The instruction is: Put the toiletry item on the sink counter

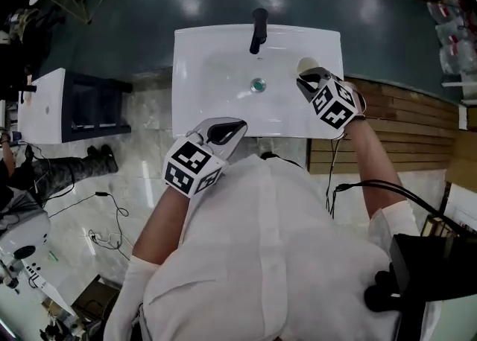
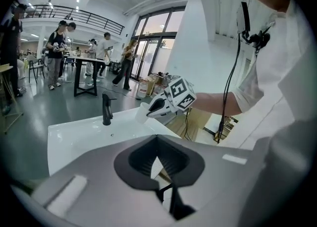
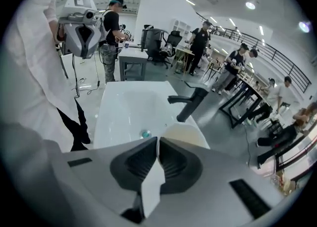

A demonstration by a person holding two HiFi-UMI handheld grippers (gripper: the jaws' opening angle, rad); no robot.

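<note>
Our shirt [image 1: 261, 243], then the sink [image 1: 201, 56] on marble floor [image 1: 141, 146]. Left gripper [image 1: 232, 131] closed, empty, at its near edge; right gripper [image 1: 305, 80] pinches a cup [image 1: 305, 65]. Only gripper views show people [image 2: 59, 47].

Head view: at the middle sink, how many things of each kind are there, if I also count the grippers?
Sink: 1
Faucet: 1
Drain: 1
Cup: 1, held by the right gripper
Grippers: 2, the right gripper and the left gripper, which holds nothing
Total: 6
</note>
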